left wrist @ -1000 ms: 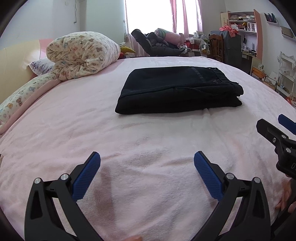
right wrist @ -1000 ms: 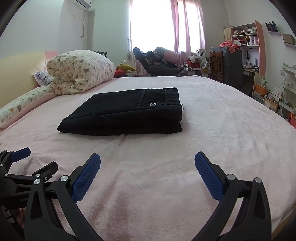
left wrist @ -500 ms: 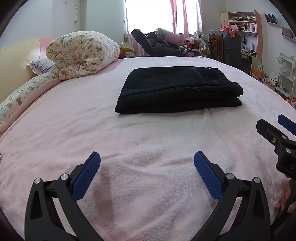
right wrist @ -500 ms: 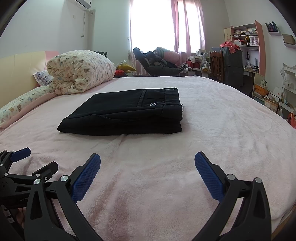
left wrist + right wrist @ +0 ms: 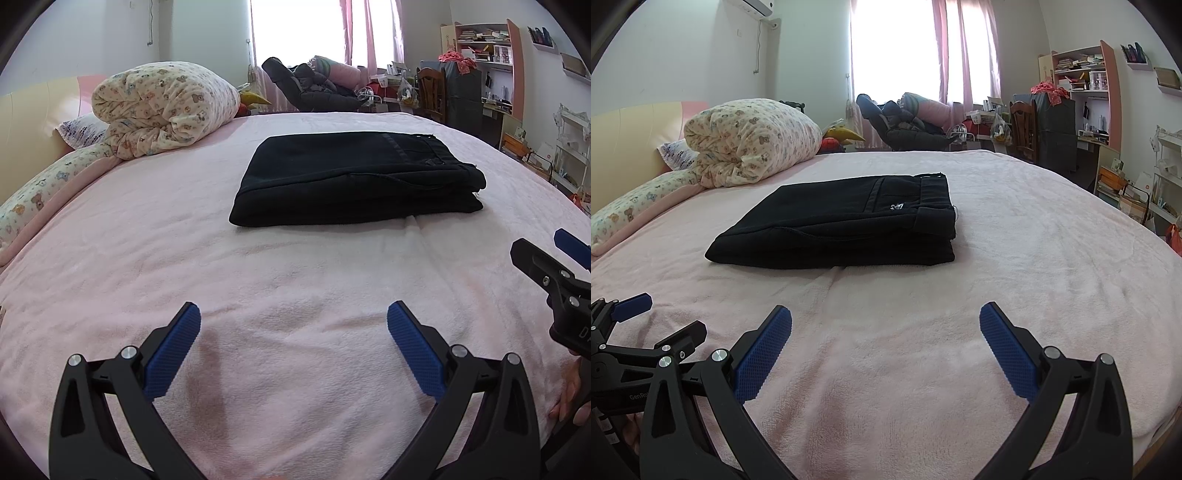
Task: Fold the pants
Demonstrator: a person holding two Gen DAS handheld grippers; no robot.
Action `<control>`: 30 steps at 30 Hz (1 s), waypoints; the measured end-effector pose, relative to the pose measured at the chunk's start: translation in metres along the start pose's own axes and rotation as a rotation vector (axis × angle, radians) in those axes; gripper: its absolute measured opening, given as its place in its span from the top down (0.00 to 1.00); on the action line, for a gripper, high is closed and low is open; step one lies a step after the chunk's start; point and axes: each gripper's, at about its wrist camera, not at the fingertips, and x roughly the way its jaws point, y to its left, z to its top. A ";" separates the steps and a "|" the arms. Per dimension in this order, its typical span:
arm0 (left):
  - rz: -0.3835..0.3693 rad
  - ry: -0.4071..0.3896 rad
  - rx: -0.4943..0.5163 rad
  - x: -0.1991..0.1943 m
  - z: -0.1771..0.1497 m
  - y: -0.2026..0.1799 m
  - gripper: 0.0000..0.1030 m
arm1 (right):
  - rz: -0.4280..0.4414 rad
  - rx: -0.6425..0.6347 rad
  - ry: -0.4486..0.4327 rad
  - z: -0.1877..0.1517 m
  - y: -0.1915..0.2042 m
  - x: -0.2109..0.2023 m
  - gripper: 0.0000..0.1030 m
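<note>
Looking along our left gripper (image 5: 293, 325), we see its blue pads spread wide, holding nothing, above the pink bedspread (image 5: 147, 258). Black pants (image 5: 354, 181) lie folded farther ahead, mid-bed. From our right gripper (image 5: 885, 325), also wide and empty, the pants (image 5: 846, 225) sit far-left, near a rolled quilt (image 5: 750, 142).

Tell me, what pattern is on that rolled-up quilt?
The rolled-up quilt is cream with small teddy bears printed across it, clearest in the right wrist view.
</note>
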 end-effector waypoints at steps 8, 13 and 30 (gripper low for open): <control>0.000 -0.001 0.006 -0.001 0.000 -0.002 0.02 | 0.000 0.000 0.000 0.000 0.000 0.000 0.01; -0.001 -0.001 0.007 -0.001 0.000 -0.002 0.02 | 0.000 0.001 0.001 0.000 0.000 0.000 0.01; 0.005 -0.001 0.012 0.000 0.000 -0.003 0.02 | 0.003 -0.001 0.002 0.001 -0.002 0.000 0.01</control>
